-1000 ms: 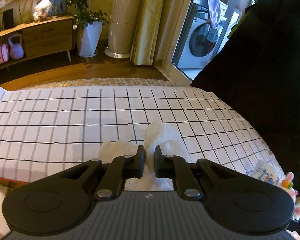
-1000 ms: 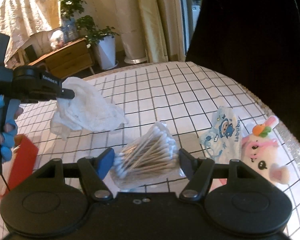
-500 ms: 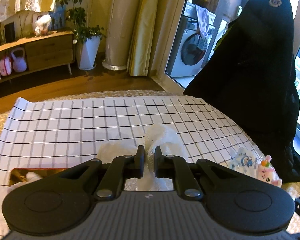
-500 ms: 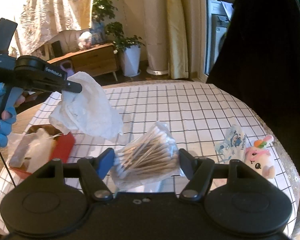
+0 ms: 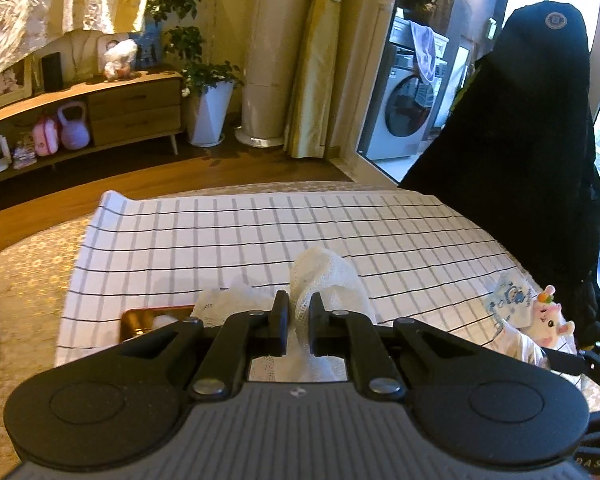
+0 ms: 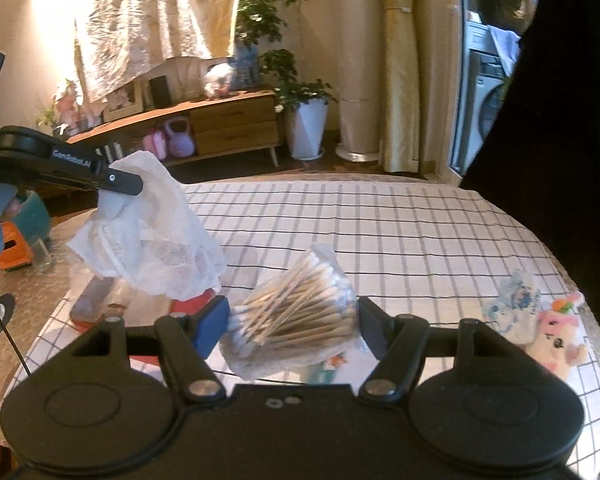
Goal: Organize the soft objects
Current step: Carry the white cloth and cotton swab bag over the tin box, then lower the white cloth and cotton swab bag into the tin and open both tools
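left tool (image 5: 298,322) pinches a white mesh cloth (image 5: 324,276), right tool (image 6: 292,320) clamps a bag of cotton swabs (image 6: 296,312)

The right claw (image 6: 292,322) grips a clear bag of cotton swabs (image 6: 296,312) between its pads, up off the checked cloth (image 6: 380,232) on the counter. To its left the left claw (image 6: 134,184) pinches a white mesh cloth (image 6: 156,236) that hangs above a red box (image 6: 196,298). At the cloth's right edge a pink plush (image 6: 558,334) lies just beside a small blue-printed packet (image 6: 514,308).
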Motion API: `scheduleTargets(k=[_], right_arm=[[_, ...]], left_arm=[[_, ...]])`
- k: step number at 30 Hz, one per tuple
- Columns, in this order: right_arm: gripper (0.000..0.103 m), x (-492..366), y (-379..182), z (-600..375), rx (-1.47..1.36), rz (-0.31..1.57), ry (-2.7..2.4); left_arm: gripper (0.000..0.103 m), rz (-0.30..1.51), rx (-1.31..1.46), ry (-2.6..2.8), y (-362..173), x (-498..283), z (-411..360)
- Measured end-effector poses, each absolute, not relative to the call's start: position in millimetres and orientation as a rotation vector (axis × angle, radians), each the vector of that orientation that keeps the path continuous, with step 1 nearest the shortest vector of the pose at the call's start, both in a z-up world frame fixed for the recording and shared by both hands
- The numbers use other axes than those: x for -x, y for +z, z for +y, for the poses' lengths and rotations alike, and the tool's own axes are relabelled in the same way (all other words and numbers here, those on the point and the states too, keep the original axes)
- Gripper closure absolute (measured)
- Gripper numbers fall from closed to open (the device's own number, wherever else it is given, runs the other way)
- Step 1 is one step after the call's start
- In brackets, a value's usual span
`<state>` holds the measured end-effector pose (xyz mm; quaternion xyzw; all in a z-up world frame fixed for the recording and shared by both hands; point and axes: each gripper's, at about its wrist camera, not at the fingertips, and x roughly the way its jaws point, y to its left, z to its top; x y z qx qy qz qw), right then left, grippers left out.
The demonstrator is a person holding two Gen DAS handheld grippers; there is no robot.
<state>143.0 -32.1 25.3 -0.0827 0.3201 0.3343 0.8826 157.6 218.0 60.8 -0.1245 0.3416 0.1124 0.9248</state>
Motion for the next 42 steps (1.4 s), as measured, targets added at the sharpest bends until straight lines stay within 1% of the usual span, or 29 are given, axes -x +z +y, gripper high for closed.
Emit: scheduleTargets(k=[14,22,25,33,42], right_arm=[[0.034,-133.9,18.2,41.2,0.243,0.683,0.816],[0.034,-130.5,3.4,82.2,0.280,0.711,0.874],[0.034,-131.6,-2.1,97.0,0.303,0.718,0.894],[0.034,-138.4,-29.8,134.7,0.383,0.764,0.938],[0.034,-134.3,-58.4,164.7,0.521,0.762,0.972]], left_arm=[[0.093,0.708,0.196,0.346,67.3,-101.3,284.3],[0.093,0.733,0.122,0.375,66.2,-95.9,304.4],[0.093,0.768,0.105,0.344,53.4,-104.5,304.7],[0.093,0.844,0.136,0.302,-7.4,-136.2,298.5],[0.093,0.867,0.162,0.323,-49.7,-162.4,314.6]])
